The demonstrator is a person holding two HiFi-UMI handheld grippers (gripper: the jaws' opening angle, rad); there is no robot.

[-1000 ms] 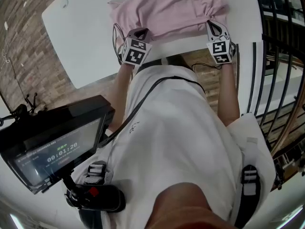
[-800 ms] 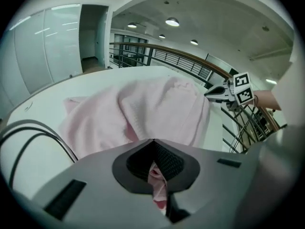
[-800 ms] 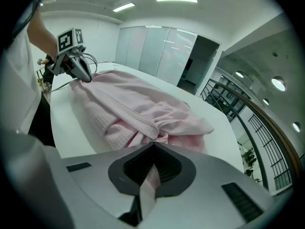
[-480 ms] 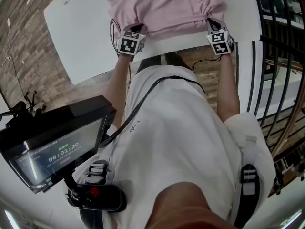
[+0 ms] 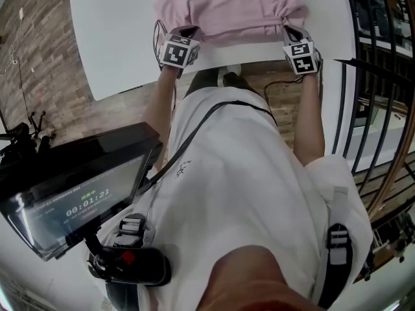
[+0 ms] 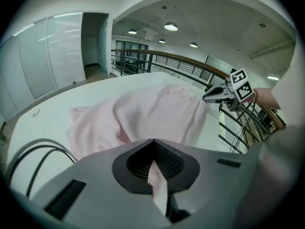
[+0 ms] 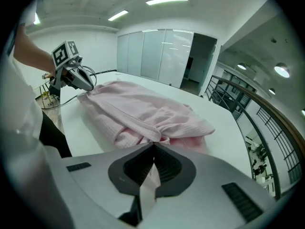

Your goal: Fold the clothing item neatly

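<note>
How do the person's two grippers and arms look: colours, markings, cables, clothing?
The left gripper and the right gripper each have a grey body with dark ribbed pads and bear a white cube with black square markers. Thin black cables loop beside the left gripper. The person wears a white short-sleeved top; the forearms are bare.
</note>
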